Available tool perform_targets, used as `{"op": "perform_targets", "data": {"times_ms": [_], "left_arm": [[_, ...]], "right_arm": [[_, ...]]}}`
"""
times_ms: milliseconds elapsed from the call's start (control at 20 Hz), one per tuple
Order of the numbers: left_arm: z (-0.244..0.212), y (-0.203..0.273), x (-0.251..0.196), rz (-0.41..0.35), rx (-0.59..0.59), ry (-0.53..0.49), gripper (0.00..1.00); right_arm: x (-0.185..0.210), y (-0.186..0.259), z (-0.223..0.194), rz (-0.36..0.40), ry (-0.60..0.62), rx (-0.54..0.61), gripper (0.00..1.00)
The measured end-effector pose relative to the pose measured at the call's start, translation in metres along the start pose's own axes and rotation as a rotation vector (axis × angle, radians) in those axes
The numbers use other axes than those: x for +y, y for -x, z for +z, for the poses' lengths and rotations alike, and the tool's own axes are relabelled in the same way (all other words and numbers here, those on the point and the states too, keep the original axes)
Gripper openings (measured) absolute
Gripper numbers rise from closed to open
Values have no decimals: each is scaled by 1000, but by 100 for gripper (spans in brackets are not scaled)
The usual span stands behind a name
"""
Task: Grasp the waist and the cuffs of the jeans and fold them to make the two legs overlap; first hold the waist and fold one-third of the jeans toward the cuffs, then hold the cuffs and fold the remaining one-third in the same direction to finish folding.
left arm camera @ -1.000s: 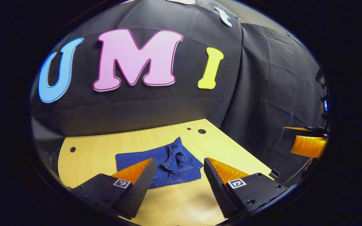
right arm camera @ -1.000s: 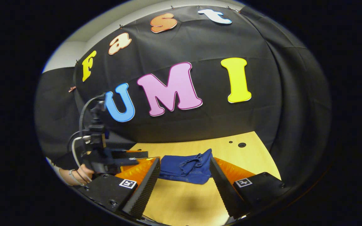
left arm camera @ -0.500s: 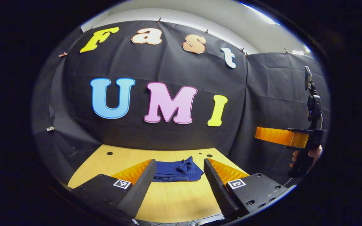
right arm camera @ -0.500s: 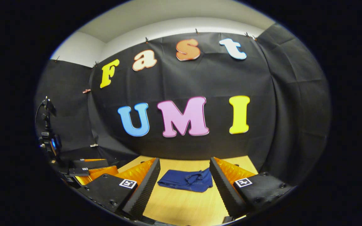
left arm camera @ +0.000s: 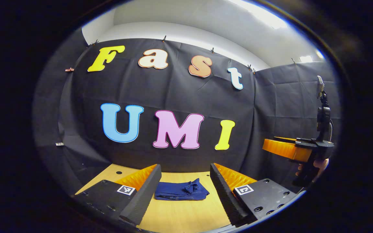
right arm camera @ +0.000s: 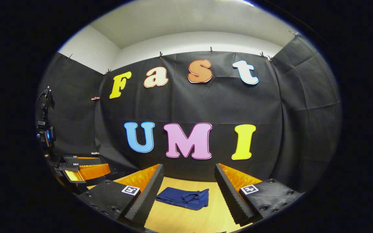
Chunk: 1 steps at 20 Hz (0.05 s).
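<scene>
The blue jeans [left arm camera: 181, 191] lie folded into a small flat bundle on the wooden table [left arm camera: 180, 216], seen ahead between the fingers of my left gripper [left arm camera: 184, 181]. That gripper is open, held well back from the cloth and above the table. In the right gripper view the same jeans [right arm camera: 184, 198] rest on the table [right arm camera: 189, 220] beyond my right gripper [right arm camera: 189, 181], which is also open and holds nothing. The right gripper [left arm camera: 282, 149] appears at the right of the left gripper view, held by a hand [left arm camera: 319, 165]. The left gripper [right arm camera: 86, 168] appears at the left of the right gripper view.
The black cloth wall [right arm camera: 189, 103] stands right behind the table. Small round holes [left arm camera: 119, 172] mark the tabletop near its far left corner. A mount with cables [right arm camera: 45, 129] rises over the left gripper in the right gripper view.
Both grippers have drawn back and tilted up from the folded jeans, so the bundle looks smaller and lower and more of the wall and ceiling shows. Both stayed open.
</scene>
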<state>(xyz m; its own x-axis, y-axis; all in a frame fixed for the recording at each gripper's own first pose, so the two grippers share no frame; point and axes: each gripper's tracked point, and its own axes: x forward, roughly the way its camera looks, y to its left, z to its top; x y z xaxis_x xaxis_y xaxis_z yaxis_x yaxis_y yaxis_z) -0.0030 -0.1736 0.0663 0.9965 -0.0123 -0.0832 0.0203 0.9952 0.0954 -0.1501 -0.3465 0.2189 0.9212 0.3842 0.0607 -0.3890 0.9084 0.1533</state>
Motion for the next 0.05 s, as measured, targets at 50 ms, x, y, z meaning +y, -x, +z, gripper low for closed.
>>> {"op": "perform_targets", "data": {"times_ms": [50], "left_arm": [[1, 0, -2, 6, 1, 13, 96]], "right_arm": [[-8, 2, 1, -9, 11, 10, 100]]}}
